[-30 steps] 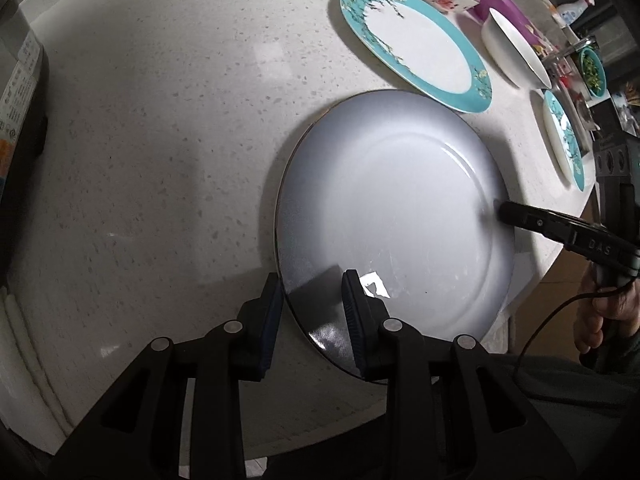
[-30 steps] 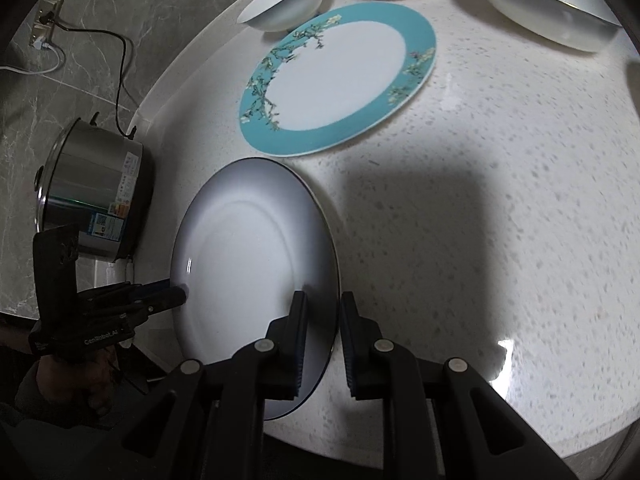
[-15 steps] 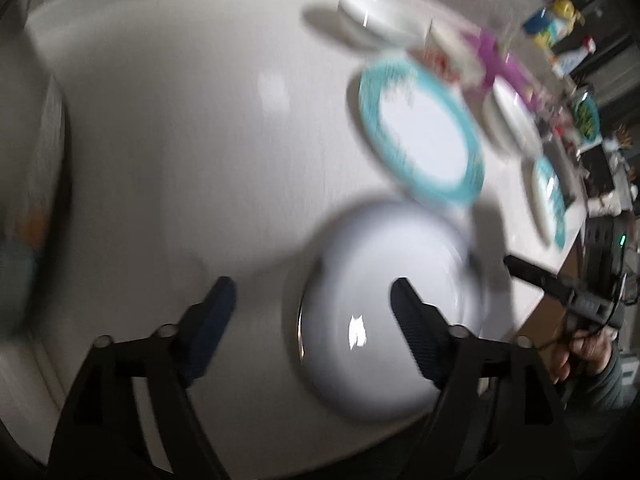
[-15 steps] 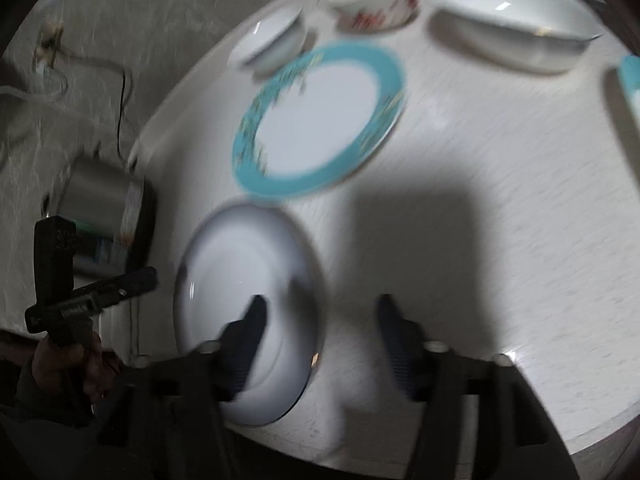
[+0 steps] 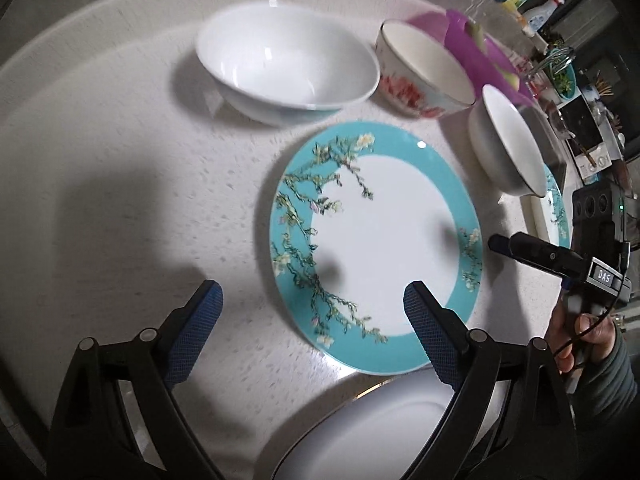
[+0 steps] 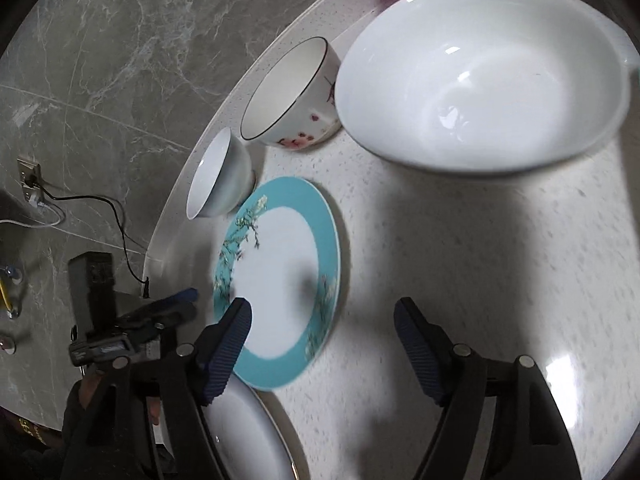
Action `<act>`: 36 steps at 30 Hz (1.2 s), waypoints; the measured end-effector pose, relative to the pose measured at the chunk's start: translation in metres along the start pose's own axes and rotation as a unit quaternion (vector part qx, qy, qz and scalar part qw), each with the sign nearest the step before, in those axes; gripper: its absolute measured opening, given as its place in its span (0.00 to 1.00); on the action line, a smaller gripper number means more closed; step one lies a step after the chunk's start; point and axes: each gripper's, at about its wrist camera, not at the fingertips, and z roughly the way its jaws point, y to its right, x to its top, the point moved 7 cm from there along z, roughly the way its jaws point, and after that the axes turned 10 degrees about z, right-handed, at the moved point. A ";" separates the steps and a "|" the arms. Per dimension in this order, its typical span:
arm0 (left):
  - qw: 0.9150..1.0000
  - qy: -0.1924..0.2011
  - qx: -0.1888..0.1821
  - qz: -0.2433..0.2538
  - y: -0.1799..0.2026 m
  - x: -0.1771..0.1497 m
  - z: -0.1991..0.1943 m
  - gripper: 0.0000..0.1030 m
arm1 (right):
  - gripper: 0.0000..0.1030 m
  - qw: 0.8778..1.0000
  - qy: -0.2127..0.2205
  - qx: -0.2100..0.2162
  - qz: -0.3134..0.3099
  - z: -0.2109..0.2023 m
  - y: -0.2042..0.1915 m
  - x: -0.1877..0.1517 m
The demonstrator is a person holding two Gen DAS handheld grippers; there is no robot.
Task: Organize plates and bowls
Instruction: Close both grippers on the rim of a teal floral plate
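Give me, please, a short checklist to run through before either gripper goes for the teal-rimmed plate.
1. Left gripper empty: ok; jaws opening, nothing pressed between the pads.
2. Right gripper empty: ok; jaws opening, nothing gripped.
3. Grey plate released and lying on the table: ok; it sits near the front edge, under the fingers.
4. Teal-rimmed plate free of load: ok; nothing lies on it.
5. Room around its rim: not ok on the far side; the small white bowl stands close against it.
6. Second teal plate reachable: cannot tell; mostly hidden behind a bowl.
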 end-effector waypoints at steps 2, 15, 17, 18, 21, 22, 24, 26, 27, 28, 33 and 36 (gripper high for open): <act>1.000 -0.007 -0.006 -0.003 -0.001 0.000 0.013 0.89 | 0.71 1.000 0.000 0.010 -0.005 0.004 -0.002 0.004; 1.000 -0.003 -0.008 0.014 -0.001 0.022 0.033 1.00 | 0.69 0.998 -0.026 0.014 -0.047 0.024 -0.023 0.006; 1.000 -0.006 -0.003 0.021 0.003 0.024 0.035 0.99 | 0.68 0.998 -0.026 0.006 -0.056 0.026 -0.025 0.004; 1.000 -0.006 -0.002 0.022 0.003 0.022 0.035 0.99 | 0.68 0.998 -0.026 0.003 -0.058 0.027 -0.027 0.004; 1.000 -0.003 0.003 0.021 0.005 0.023 0.036 0.99 | 0.65 0.997 -0.029 -0.012 -0.066 0.030 -0.029 0.000; 1.000 -0.003 0.007 0.026 0.007 0.022 0.037 0.98 | 0.65 0.997 -0.028 -0.018 -0.069 0.031 -0.030 -0.001; 0.999 -0.004 0.022 0.037 0.011 0.021 0.039 0.97 | 0.60 0.996 -0.029 -0.031 -0.076 0.032 -0.031 -0.001; 0.997 -0.014 0.053 0.056 0.016 0.020 0.044 0.95 | 0.42 0.995 -0.030 -0.055 -0.081 0.034 -0.029 -0.001; 0.996 -0.019 0.064 0.064 0.020 0.021 0.046 0.94 | 0.21 0.994 -0.033 -0.071 -0.080 0.035 -0.026 0.000; 0.995 -0.021 0.073 0.065 0.022 0.021 0.048 0.93 | 0.14 0.994 -0.040 -0.075 -0.074 0.038 -0.023 0.000; 0.997 0.001 0.065 0.029 0.011 0.028 0.042 0.71 | 0.14 0.991 -0.033 -0.093 -0.087 0.038 -0.027 -0.001; 0.998 0.015 0.057 -0.004 -0.008 0.030 0.033 0.21 | 0.14 0.993 -0.026 -0.090 -0.075 0.033 -0.021 0.003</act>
